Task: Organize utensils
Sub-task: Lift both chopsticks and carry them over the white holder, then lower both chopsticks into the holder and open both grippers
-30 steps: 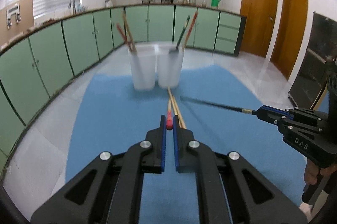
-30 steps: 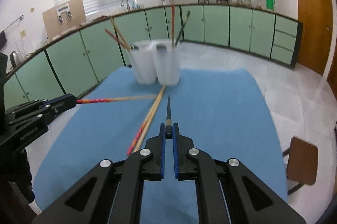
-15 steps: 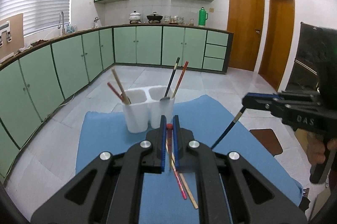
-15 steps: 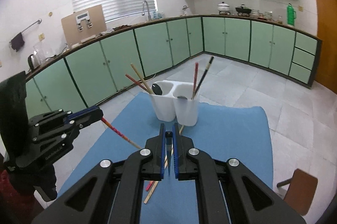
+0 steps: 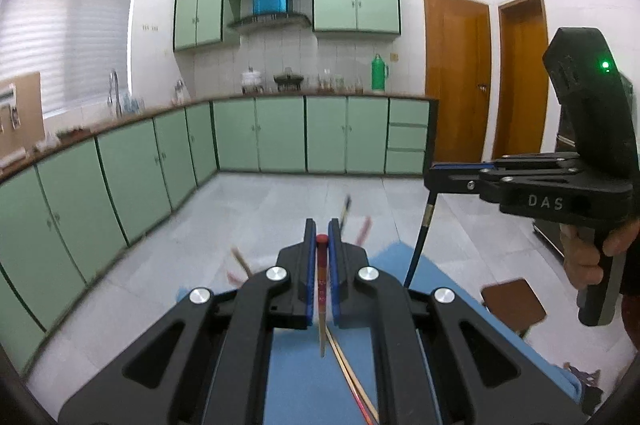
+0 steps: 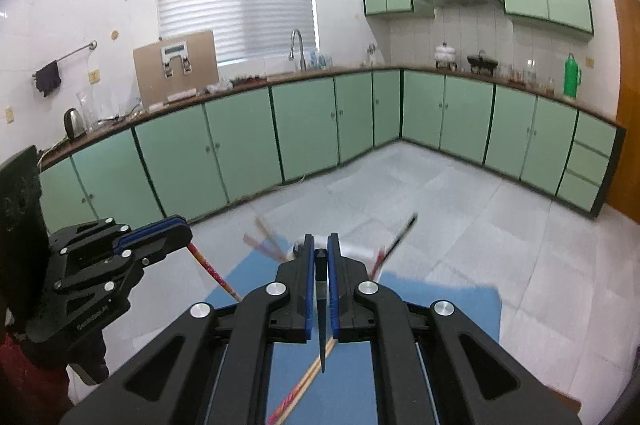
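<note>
Two chopsticks are mid-carry above the blue tabletop point(image 5: 296, 377): left gripper point(image 5: 321, 237) clamps the red-tipped chopstick point(image 5: 321, 289), right gripper point(image 6: 321, 249) the black chopstick point(image 6: 321, 321); next, tip each into the white holder point(image 6: 356, 250), barely visible.

Green cabinets point(image 6: 304, 129), a green thermos point(image 6: 572, 75) on the counter — wooden doors point(image 5: 456, 77) beyond.

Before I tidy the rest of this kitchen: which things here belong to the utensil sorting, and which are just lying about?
Part of the job:
- red-tipped chopstick in the left gripper
- black chopstick in the right gripper
- loose chopsticks on the blue mat
- white holder, mostly hidden

Just lying about:
- green thermos
- kettle
- brown stool
</note>
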Available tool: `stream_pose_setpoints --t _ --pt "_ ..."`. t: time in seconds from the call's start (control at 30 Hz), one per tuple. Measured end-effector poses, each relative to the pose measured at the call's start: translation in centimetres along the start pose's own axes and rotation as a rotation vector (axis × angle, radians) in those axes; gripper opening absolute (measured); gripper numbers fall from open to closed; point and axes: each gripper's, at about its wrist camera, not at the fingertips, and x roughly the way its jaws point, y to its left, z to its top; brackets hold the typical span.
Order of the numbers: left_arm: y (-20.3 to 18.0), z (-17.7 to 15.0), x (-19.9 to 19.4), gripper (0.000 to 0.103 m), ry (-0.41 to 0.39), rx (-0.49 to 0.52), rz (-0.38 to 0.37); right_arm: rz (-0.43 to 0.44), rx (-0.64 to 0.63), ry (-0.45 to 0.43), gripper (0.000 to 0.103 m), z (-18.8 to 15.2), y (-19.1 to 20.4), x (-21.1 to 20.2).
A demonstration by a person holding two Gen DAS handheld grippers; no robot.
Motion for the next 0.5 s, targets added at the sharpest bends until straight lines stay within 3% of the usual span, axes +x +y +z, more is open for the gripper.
stream_pose_setpoints --t 0.23,0.5 --pt "0.9 5.2 3.3 0.005 -0.094 0.023 0.056 -0.053 0.017 -0.100 0.006 5.6 -1.6 2.1" --pt "2.2 5.2 9.0 0.005 -0.095 0.008 0.087 -0.087 0.067 -0.105 0.006 6.1 -4.4 7.7"
